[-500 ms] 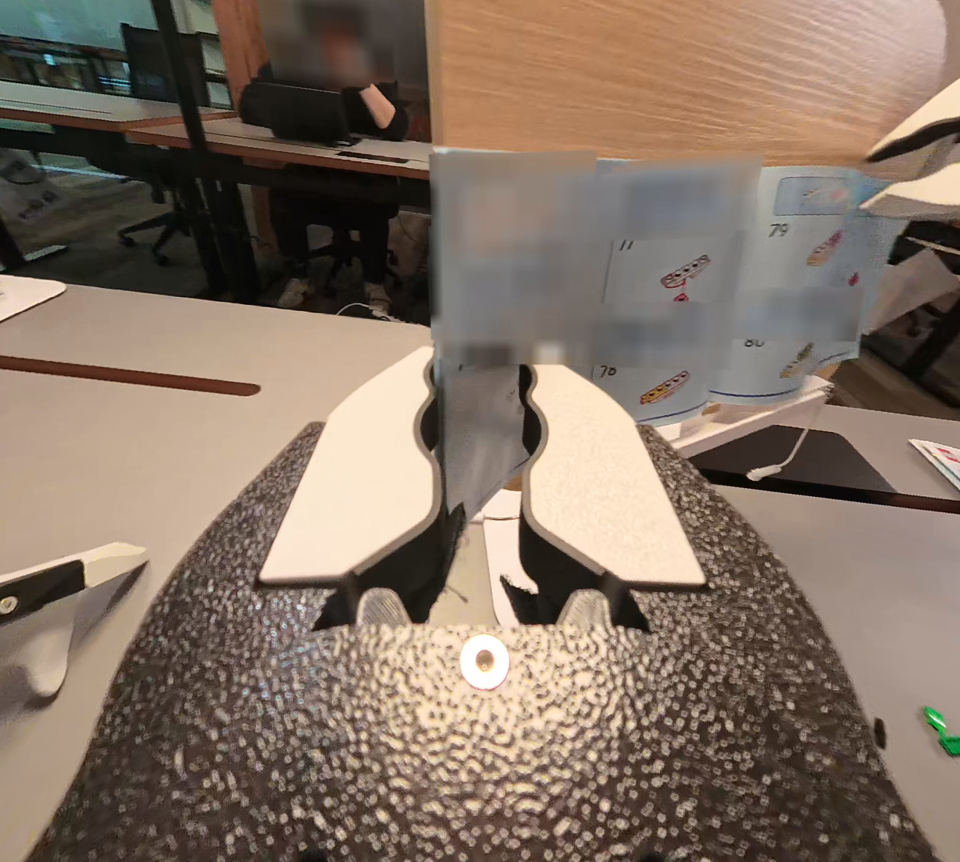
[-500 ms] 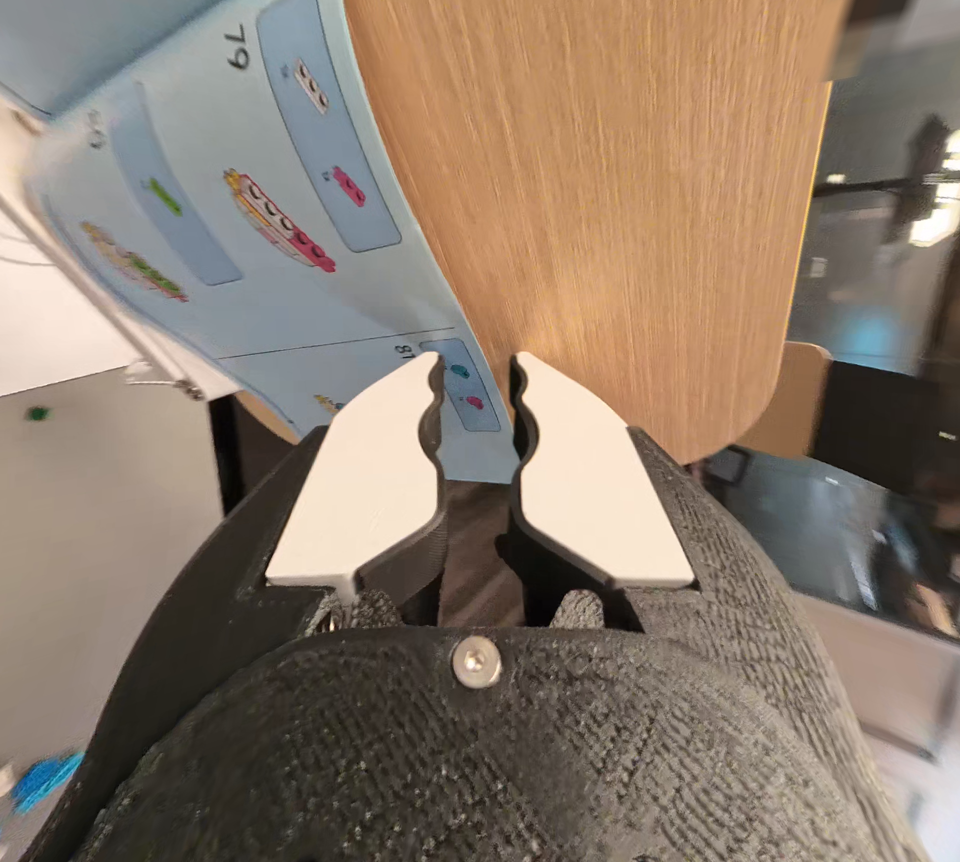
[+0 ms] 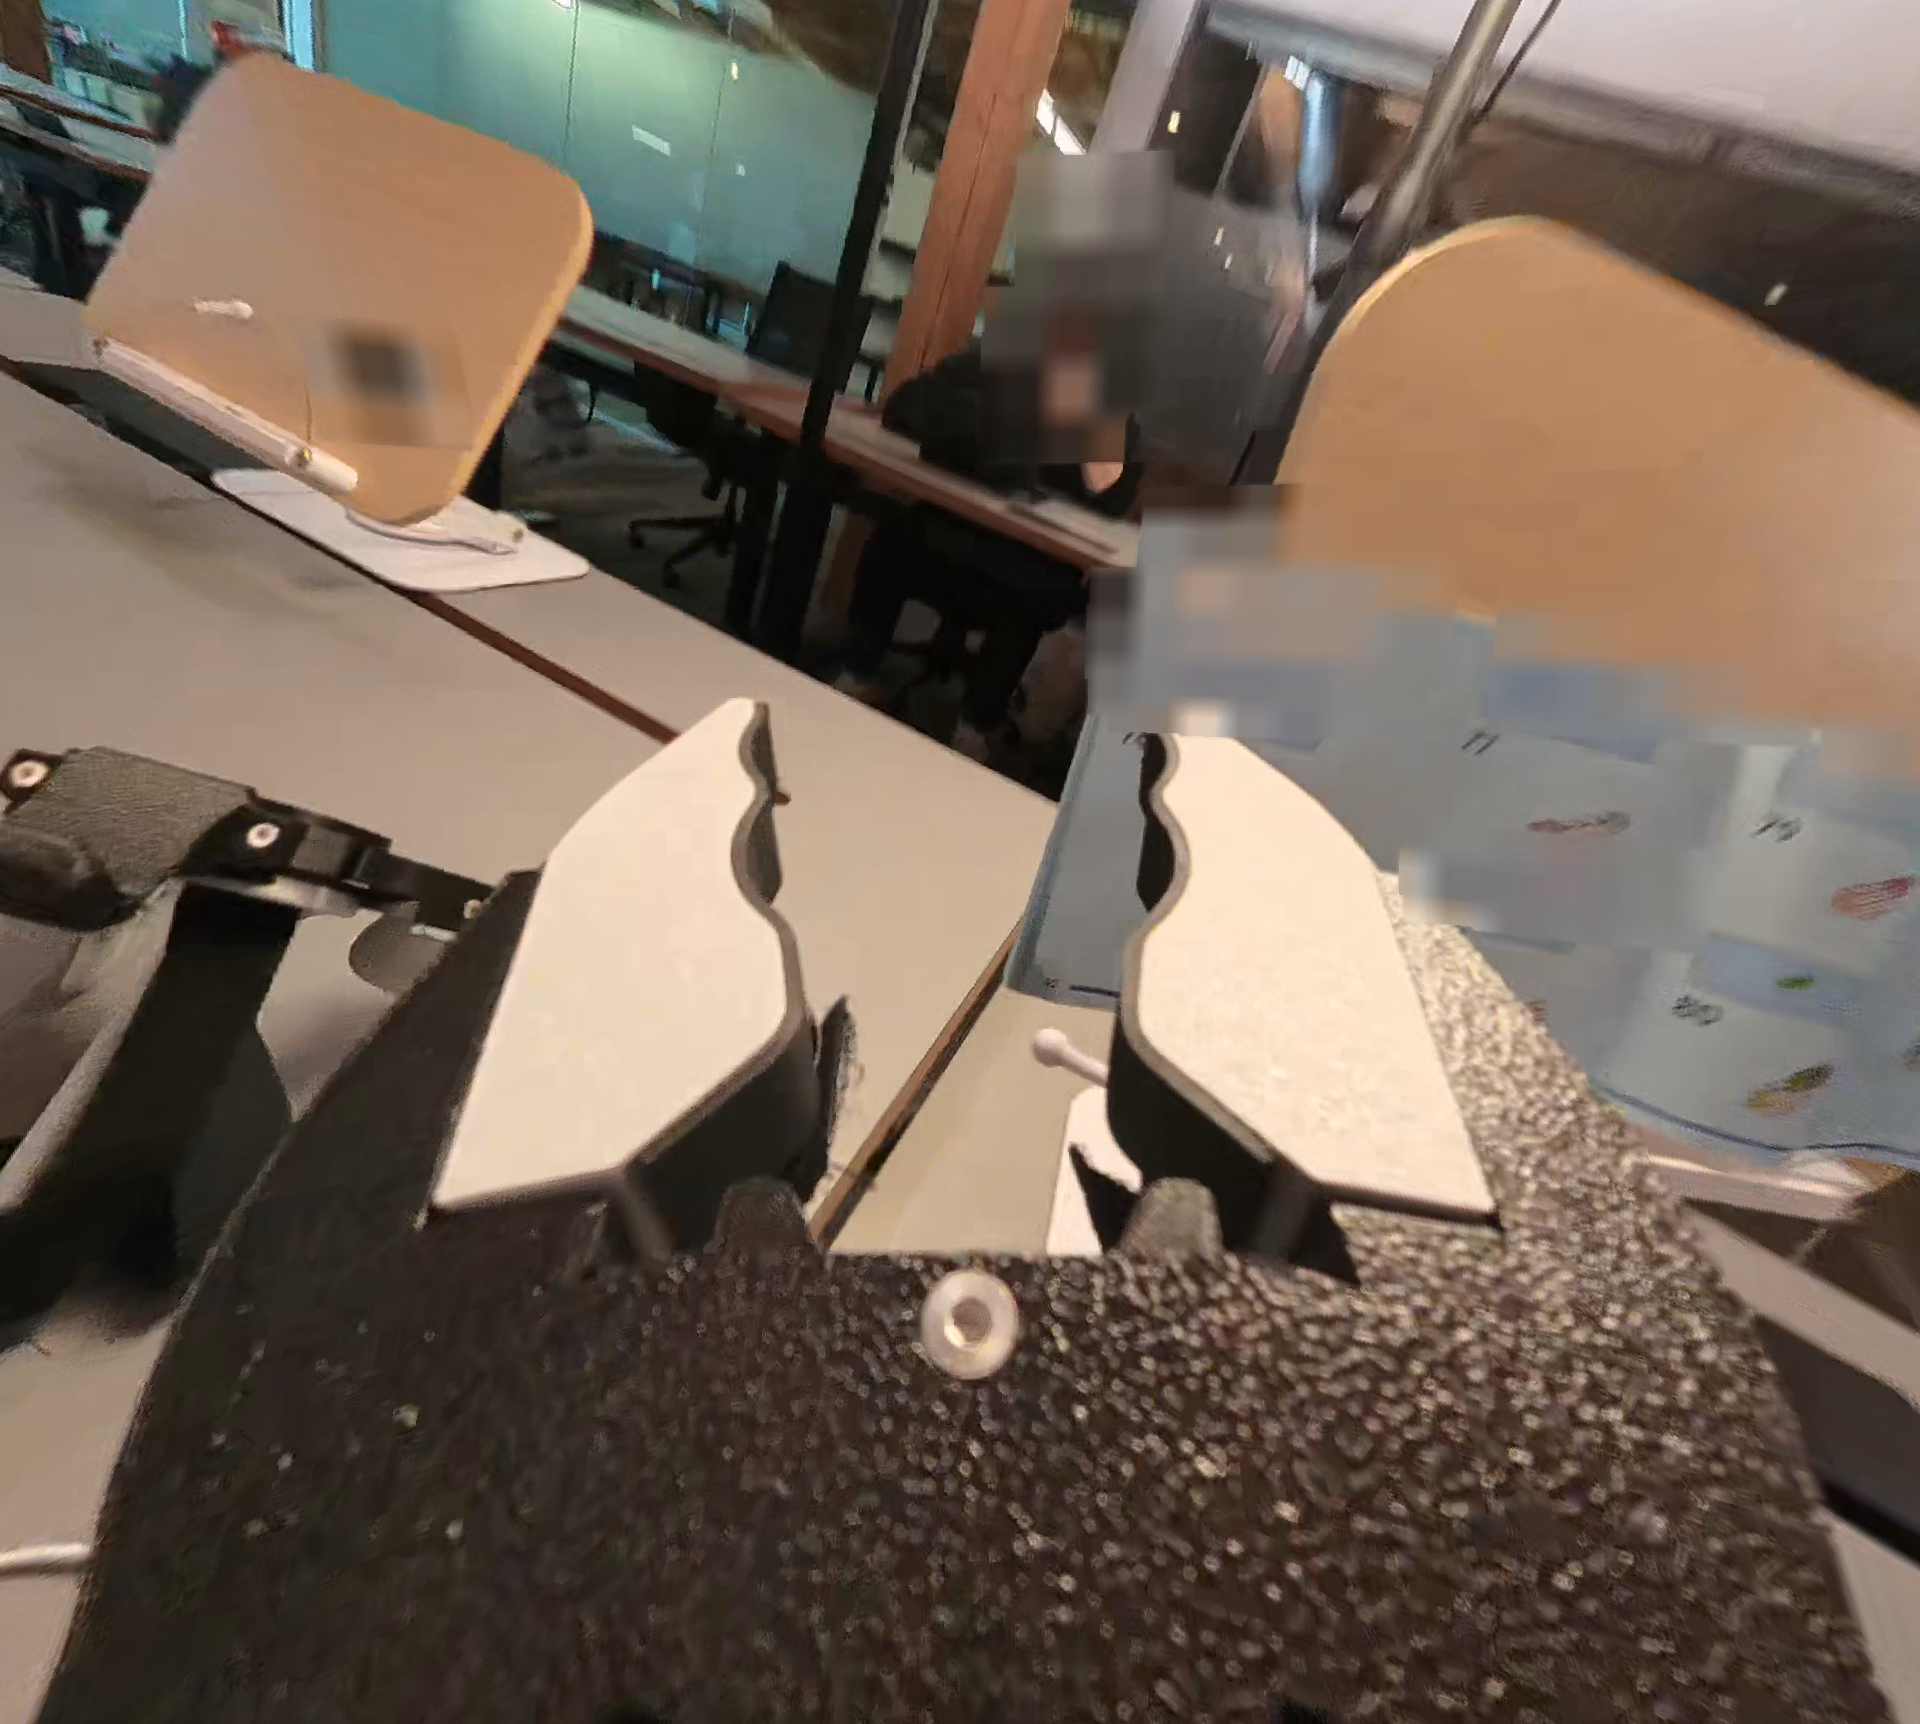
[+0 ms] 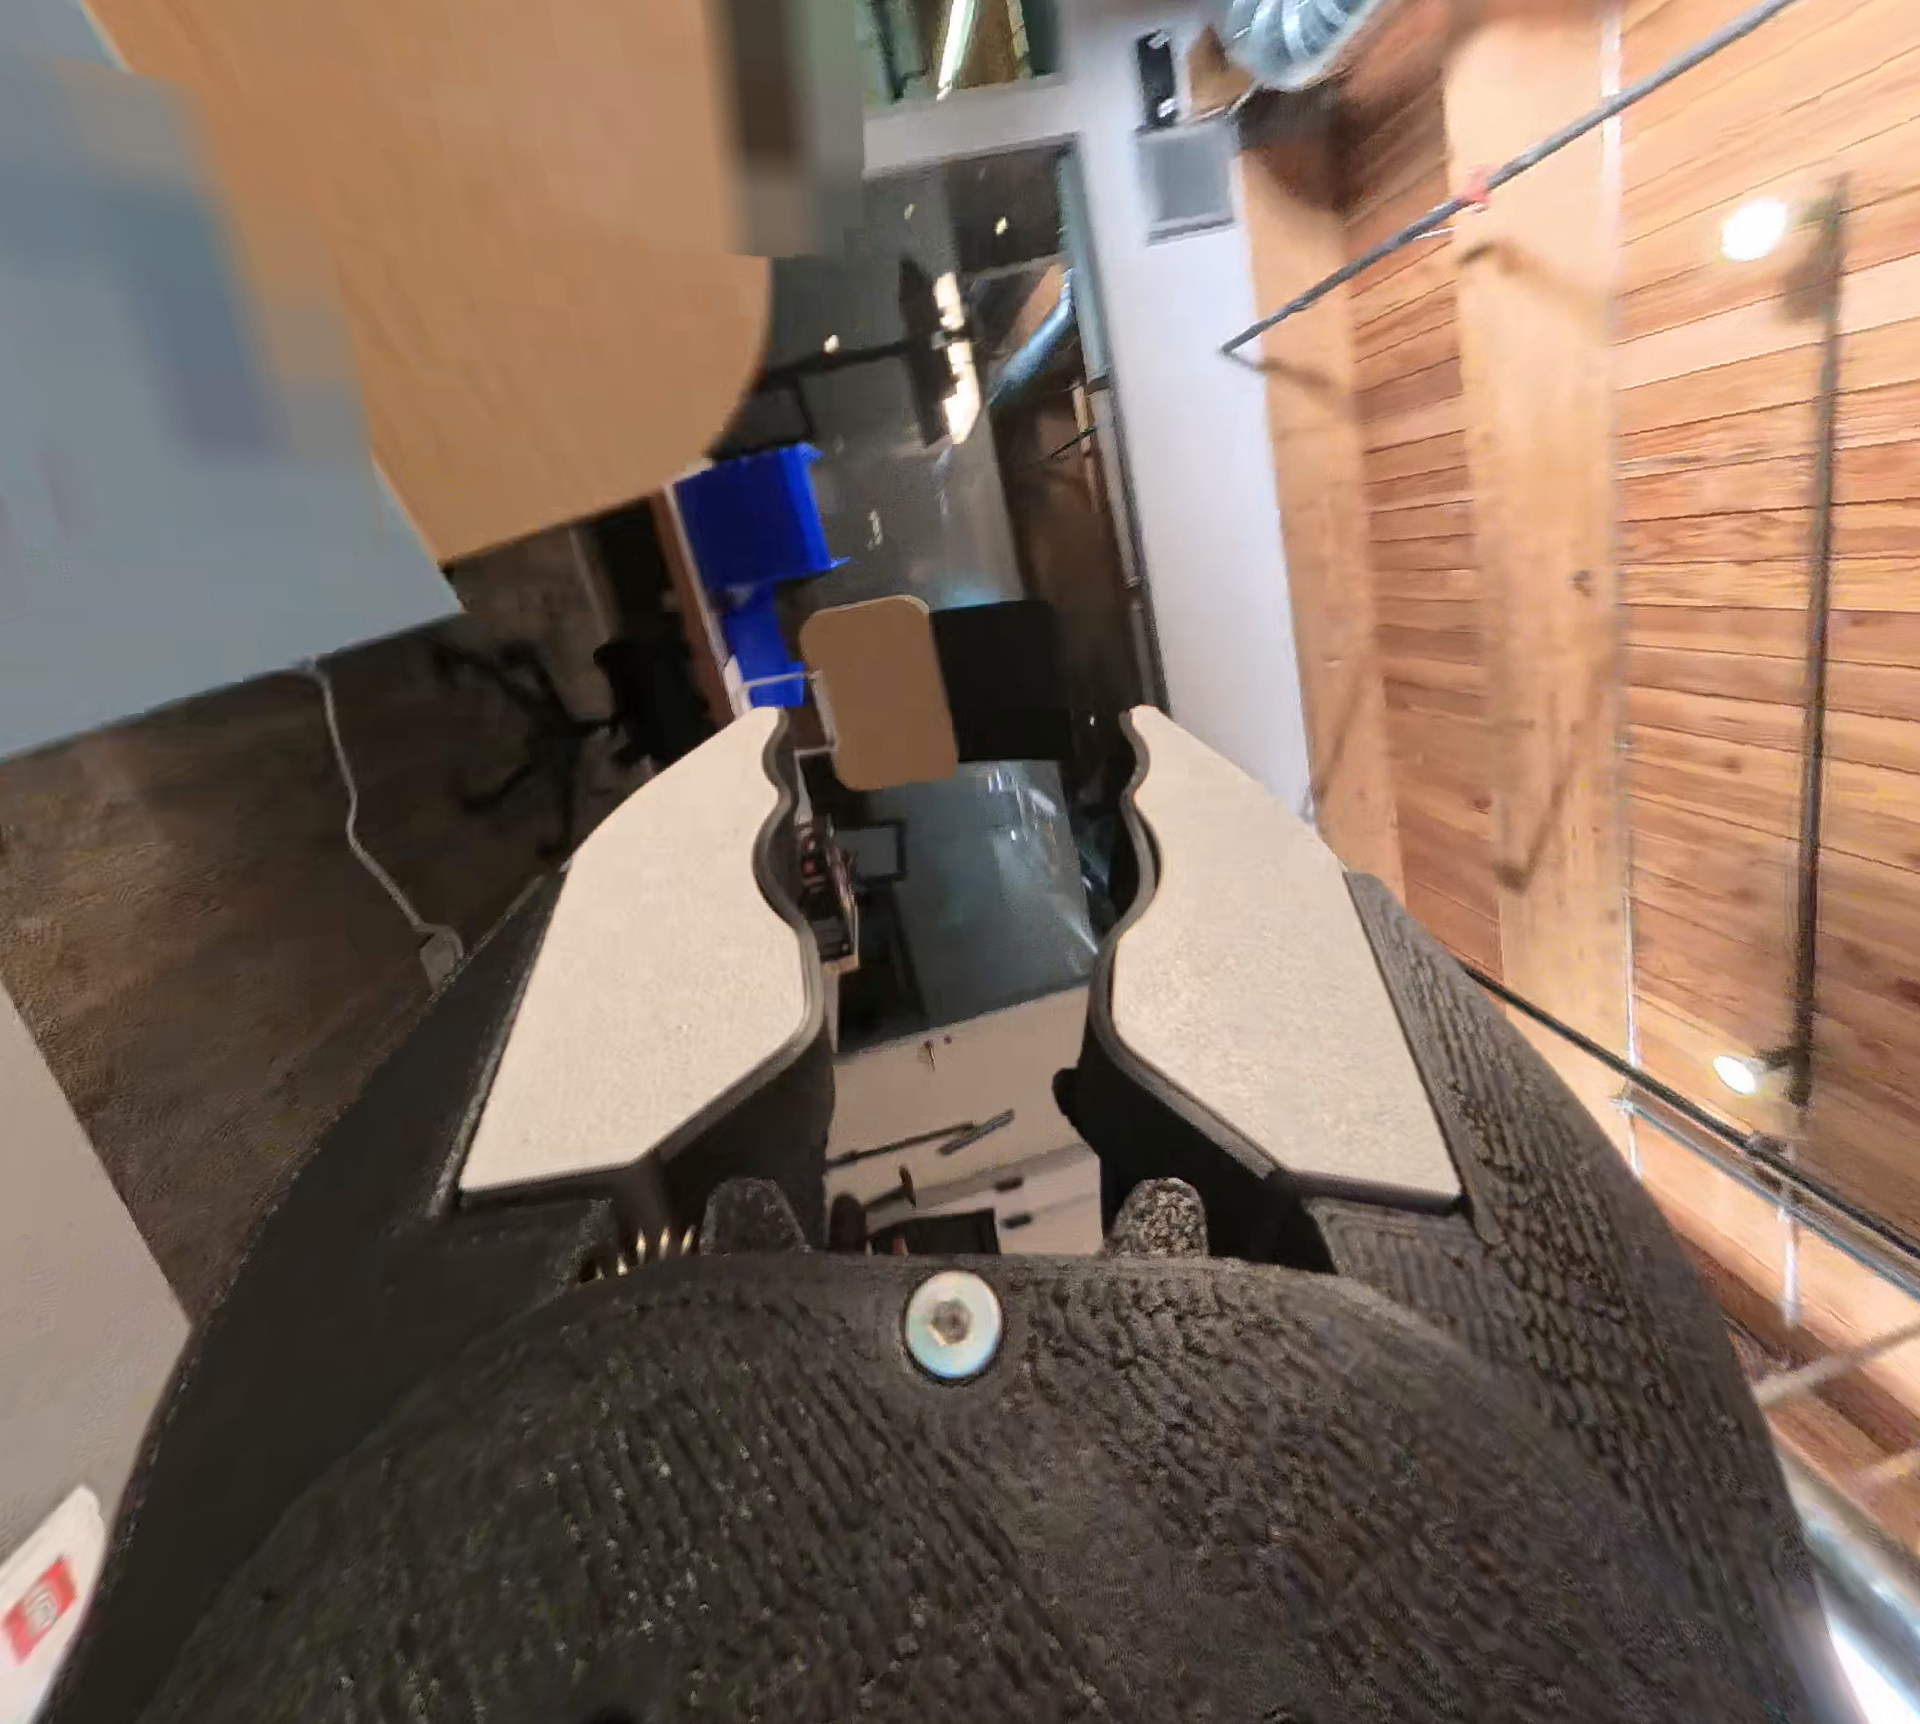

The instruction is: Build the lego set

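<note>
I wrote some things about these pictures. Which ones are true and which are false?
1. The left tool is open with nothing between its fingers. True.
2. The right tool is squeezing a page of the instruction booklet. False: it is open and empty, and the booklet sits off to its left.
3. The booklet leans on a wooden stand. True.
4. A second wooden stand sits on the grey table, and it holds a booklet too. False: that stand holds no booklet.
5. A lego brick lies between the left tool's fingers. False: only table shows there.
</note>
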Demonstrator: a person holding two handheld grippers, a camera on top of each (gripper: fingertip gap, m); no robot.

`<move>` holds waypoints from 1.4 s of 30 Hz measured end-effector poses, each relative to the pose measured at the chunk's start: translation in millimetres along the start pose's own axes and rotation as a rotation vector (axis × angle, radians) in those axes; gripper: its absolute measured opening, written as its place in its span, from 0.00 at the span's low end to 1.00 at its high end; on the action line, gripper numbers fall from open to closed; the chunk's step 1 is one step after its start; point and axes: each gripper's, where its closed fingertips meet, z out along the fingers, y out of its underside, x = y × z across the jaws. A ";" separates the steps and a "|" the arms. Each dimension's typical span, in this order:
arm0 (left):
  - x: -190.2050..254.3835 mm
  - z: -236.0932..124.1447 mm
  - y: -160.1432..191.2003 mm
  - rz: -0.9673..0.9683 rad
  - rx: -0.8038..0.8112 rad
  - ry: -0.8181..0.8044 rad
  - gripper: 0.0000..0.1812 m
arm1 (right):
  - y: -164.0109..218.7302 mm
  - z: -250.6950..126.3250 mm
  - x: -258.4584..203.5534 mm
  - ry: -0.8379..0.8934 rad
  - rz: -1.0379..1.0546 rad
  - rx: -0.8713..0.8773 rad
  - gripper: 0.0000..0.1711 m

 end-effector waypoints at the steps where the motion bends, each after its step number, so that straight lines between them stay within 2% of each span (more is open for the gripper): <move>1: 3.1 -14.2 -8.4 -0.016 0.051 0.017 0.38 | 8.4 -21.4 15.2 0.025 0.038 0.032 0.33; 4: 32.3 -65.3 -20.3 0.030 0.147 0.105 0.40 | 37.2 -99.0 44.4 0.046 0.194 0.107 0.33; 7: 68.9 -128.6 -21.9 0.135 0.216 0.185 0.42 | 63.9 -189.9 45.3 -0.021 0.429 0.163 0.32; 12: 111.2 -225.5 -6.1 0.276 0.290 0.331 0.37 | 105.4 -332.6 -3.7 -0.213 0.779 0.129 0.25; 14: 116.6 -245.7 9.7 0.294 0.242 0.367 0.36 | 119.5 -376.7 -32.0 -0.280 0.872 0.091 0.23; 17: 132.1 -270.7 39.7 0.290 0.132 0.496 0.36 | 150.1 -421.9 -63.5 -0.294 0.955 -0.018 0.18; 20: 146.5 -293.1 64.4 0.334 0.085 0.592 0.35 | 175.7 -448.3 -85.1 -0.338 0.987 -0.087 0.11; 22: 154.4 -303.8 76.9 0.386 0.071 0.634 0.34 | 190.1 -462.8 -96.6 -0.391 0.966 -0.122 0.00; 23: 158.7 -306.1 78.0 0.415 0.084 0.645 0.32 | 196.6 -469.4 -101.8 -0.415 0.963 -0.139 0.00; 26: 170.3 -309.5 80.4 0.457 0.076 0.682 0.31 | 210.8 -485.7 -117.7 -0.495 1.011 -0.162 0.00; 29: 183.1 -315.4 86.7 0.397 0.057 0.763 0.28 | 214.8 -498.0 -134.7 -0.586 1.044 -0.170 0.00; 32: 198.2 -319.0 102.2 0.404 -0.022 0.858 0.28 | 209.9 -508.8 -149.6 -0.674 1.020 -0.170 0.00; 34: 211.8 -324.8 115.2 0.413 -0.089 0.945 0.30 | 205.9 -512.2 -154.1 -0.709 1.020 -0.167 0.04; 38: 231.9 -326.4 133.2 0.390 -0.155 1.022 0.33 | 208.2 -504.3 -159.7 -0.771 1.058 -0.171 0.11; 42: 240.6 -315.3 133.0 0.312 -0.139 1.029 0.34 | 243.7 -479.0 -166.5 -0.754 0.942 -0.294 0.15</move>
